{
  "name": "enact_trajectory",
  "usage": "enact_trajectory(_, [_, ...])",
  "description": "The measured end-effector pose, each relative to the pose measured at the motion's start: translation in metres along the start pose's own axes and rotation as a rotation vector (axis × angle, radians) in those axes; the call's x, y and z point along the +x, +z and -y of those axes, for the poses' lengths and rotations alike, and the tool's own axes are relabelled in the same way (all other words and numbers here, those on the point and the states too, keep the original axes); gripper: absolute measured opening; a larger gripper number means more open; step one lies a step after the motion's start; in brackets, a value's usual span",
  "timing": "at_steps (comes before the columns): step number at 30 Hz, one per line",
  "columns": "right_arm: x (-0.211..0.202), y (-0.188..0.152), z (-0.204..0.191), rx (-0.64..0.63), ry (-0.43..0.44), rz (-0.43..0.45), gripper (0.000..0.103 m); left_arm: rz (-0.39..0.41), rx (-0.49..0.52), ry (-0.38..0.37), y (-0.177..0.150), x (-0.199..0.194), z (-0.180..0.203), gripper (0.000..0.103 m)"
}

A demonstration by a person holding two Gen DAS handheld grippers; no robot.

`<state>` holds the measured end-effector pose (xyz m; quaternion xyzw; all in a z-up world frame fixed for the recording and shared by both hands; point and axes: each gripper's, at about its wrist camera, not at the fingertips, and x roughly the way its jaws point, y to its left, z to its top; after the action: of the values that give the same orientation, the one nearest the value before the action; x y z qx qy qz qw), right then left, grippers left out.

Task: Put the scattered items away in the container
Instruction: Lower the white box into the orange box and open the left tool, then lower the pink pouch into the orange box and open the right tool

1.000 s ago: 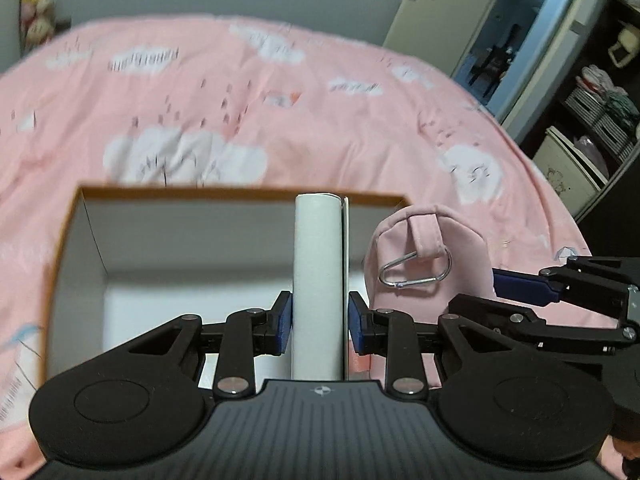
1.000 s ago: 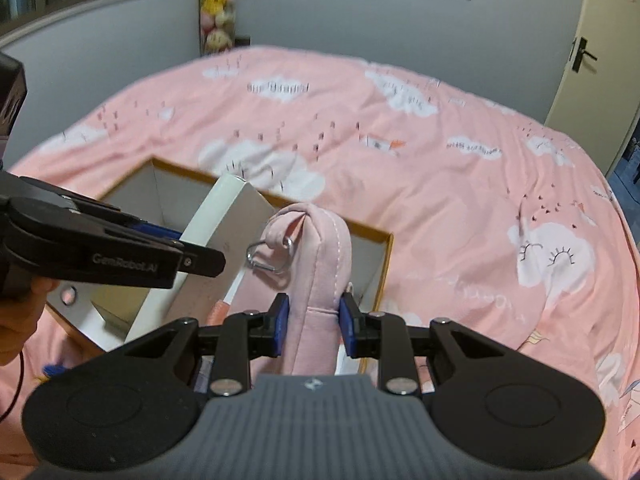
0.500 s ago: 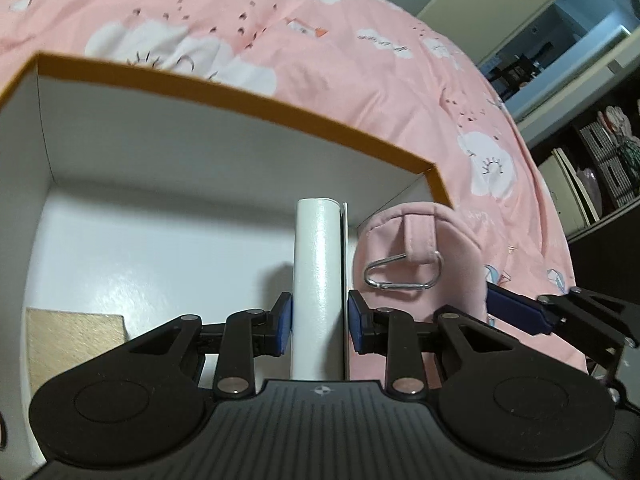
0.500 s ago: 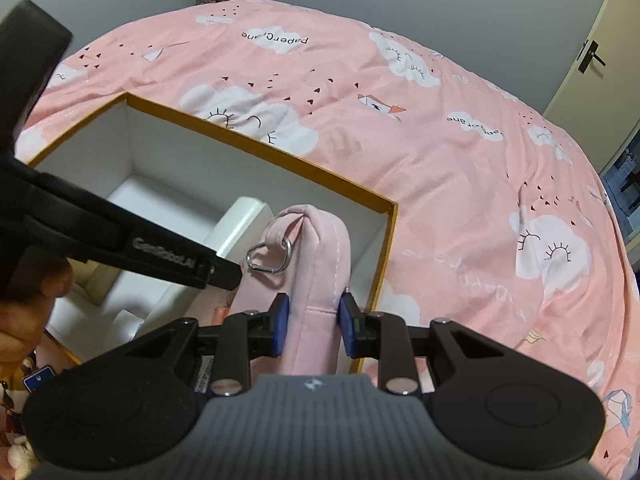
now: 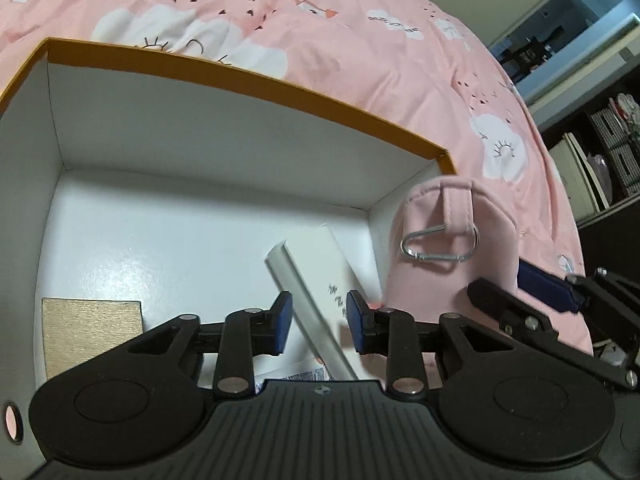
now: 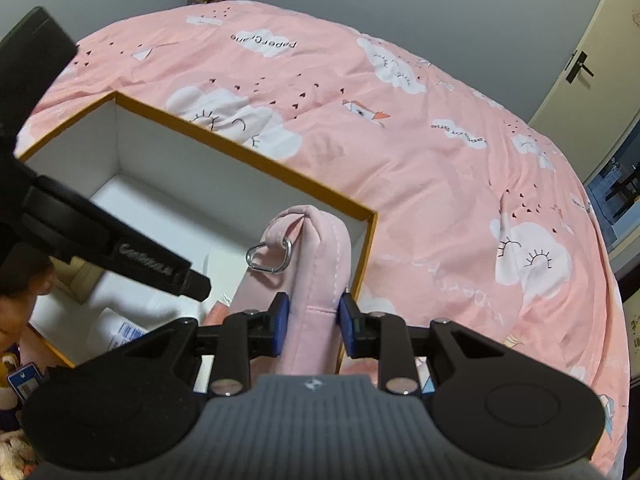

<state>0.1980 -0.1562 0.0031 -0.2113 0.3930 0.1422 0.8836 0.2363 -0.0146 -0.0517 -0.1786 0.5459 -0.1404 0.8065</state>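
Observation:
An open white cardboard container with an orange rim sits on the pink bed. A long white box lies tilted on its floor, seen between the jaws of my left gripper. Those jaws are closing, but the pads do not press on the box. My right gripper is shut on a pink fabric pouch with a silver carabiner, held upright just inside the container's right corner. In the left wrist view, the pouch stands to the right of the white box.
A tan flat block lies at the container's left front, and a packet with a blue barcode label lies near its front wall. The pink cloud-print bedcover surrounds the container. Shelves stand past the bed's right side.
The white box, upright between the left pads half a second ago, has tipped over and dropped to the container floor. The right gripper has kept the pouch in place.

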Motion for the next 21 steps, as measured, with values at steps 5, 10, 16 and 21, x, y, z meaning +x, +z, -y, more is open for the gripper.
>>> enact_trajectory(5, [-0.009, 0.005, -0.003, -0.013, 0.005, 0.03, 0.029, 0.053, 0.035, 0.051, -0.004, -0.018, 0.003, 0.029])
enact_trajectory(10, [-0.004, 0.011, -0.011, -0.026, 0.092, 0.014, 0.029, 0.116, 0.101, 0.162, -0.006, -0.043, 0.006, 0.029])
enact_trajectory(16, [0.024, 0.019, -0.029, -0.029, 0.195, -0.066, 0.029, 0.14, 0.127, 0.241, -0.017, -0.058, -0.003, 0.029])
enact_trajectory(21, [0.042, 0.021, -0.039, -0.068, 0.139, -0.096, 0.029, 0.149, 0.143, 0.258, -0.027, -0.062, -0.011, 0.029])
